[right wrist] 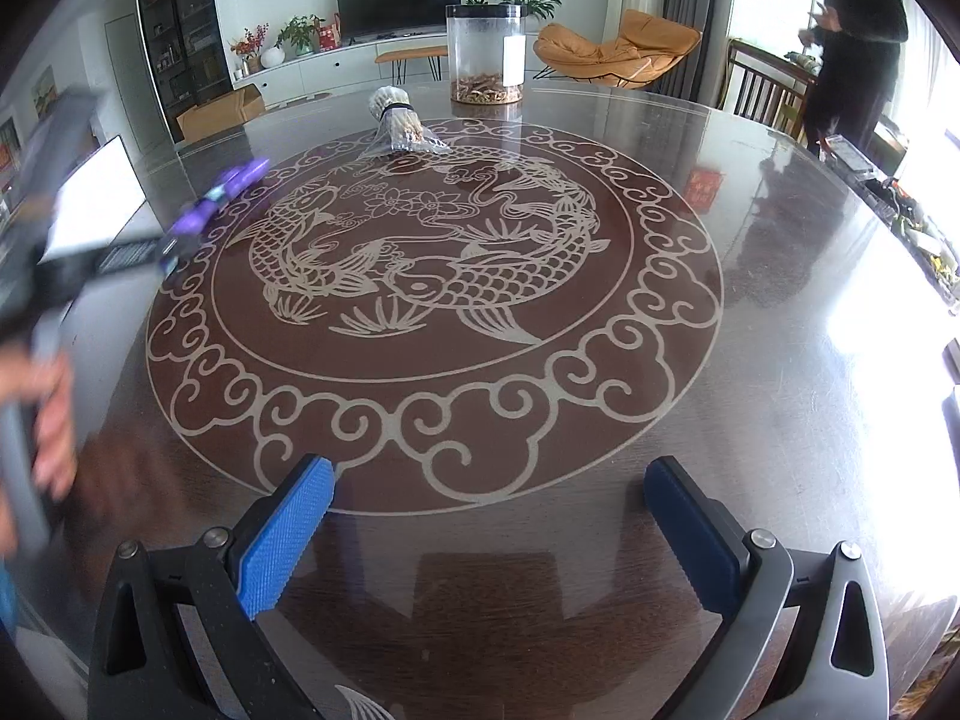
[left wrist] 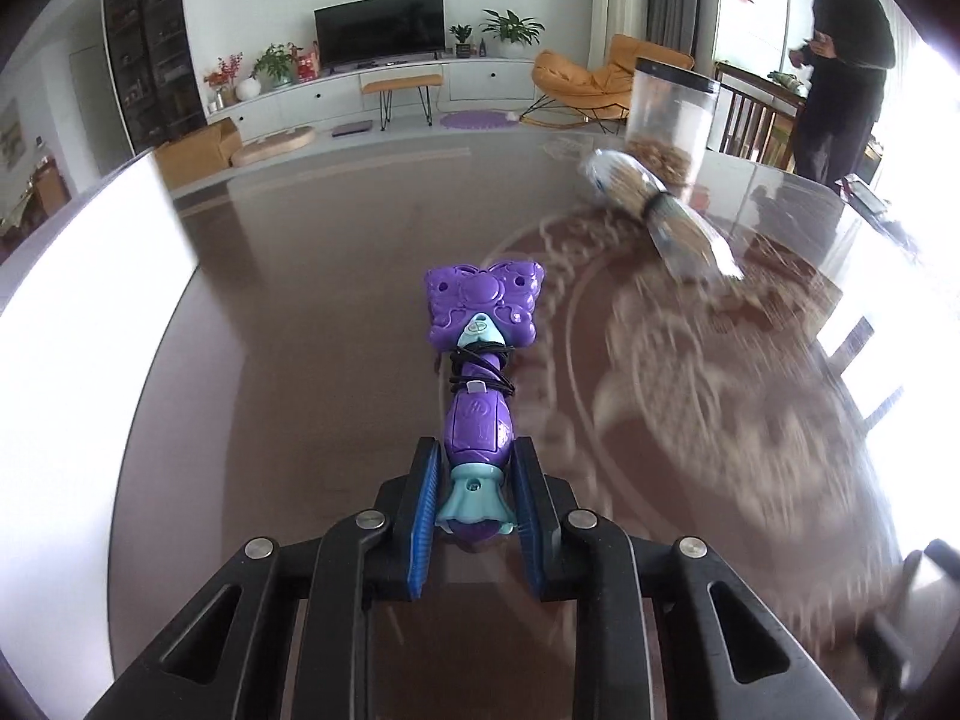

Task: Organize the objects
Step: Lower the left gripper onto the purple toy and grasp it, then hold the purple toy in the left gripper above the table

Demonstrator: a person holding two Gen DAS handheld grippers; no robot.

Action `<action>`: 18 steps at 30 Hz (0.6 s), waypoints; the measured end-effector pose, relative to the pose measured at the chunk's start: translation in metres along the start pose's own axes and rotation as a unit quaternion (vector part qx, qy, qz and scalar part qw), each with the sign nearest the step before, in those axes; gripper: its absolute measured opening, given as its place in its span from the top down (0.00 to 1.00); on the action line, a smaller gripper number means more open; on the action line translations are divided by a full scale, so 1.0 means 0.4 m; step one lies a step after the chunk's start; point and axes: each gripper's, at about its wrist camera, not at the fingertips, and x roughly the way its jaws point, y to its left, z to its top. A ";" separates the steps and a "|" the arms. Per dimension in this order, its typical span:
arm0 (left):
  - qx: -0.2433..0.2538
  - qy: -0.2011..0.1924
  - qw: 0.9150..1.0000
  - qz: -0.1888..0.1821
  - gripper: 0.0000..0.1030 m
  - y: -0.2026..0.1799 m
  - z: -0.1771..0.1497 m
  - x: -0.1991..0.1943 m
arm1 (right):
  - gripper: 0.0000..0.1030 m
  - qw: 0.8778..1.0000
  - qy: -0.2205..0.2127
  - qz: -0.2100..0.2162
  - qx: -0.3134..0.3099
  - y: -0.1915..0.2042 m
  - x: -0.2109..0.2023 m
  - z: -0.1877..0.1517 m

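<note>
My left gripper [left wrist: 474, 483] is shut on the handle end of a purple and teal butterfly toy [left wrist: 480, 324] and holds it above the dark round table [left wrist: 300, 300]. The toy has a black cord wound round its neck. In the right wrist view the toy [right wrist: 222, 198] shows blurred at the left, held in the left gripper [right wrist: 165, 255]. My right gripper [right wrist: 489, 516] is open and empty over the near part of the table [right wrist: 780, 240]. A clear bag of wooden sticks [left wrist: 660, 204] [right wrist: 402, 126] lies at the far side, next to a clear jar [left wrist: 669, 120] [right wrist: 486, 54].
The table carries a pale fish pattern [right wrist: 420, 264] in its middle. A white sheet [left wrist: 78, 330] [right wrist: 102, 198] lies at the left. Clutter [right wrist: 912, 222] sits along the right edge. A person in black [right wrist: 858, 42] stands at the far right, by wooden chairs [left wrist: 756, 126].
</note>
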 end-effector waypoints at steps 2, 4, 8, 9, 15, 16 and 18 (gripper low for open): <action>-0.003 0.000 1.000 0.002 0.76 0.010 -0.031 -0.026 | 0.00 1.000 0.000 0.001 0.000 0.000 0.000 0.000; -0.010 0.001 1.000 0.001 0.70 0.021 -0.040 -0.035 | 0.00 1.000 0.000 0.000 0.000 0.000 0.000 -0.001; -0.003 0.026 1.000 0.008 0.14 0.015 -0.027 -0.014 | 0.00 1.000 0.000 0.001 0.000 0.000 0.000 0.000; -0.005 0.030 1.000 0.008 0.10 0.016 -0.022 -0.008 | 0.00 1.000 0.000 0.001 0.000 0.000 0.000 0.000; -0.015 0.042 0.999 0.008 0.00 0.018 -0.012 0.010 | 0.00 1.000 0.000 0.001 0.000 0.000 0.000 0.000; -0.016 0.042 0.999 0.008 0.00 0.018 -0.013 0.010 | 0.00 1.000 0.000 0.000 0.000 0.001 -0.001 0.000; -0.017 0.041 0.999 0.008 0.00 0.018 -0.014 0.010 | 0.00 1.000 0.000 0.000 0.000 0.002 -0.001 -0.001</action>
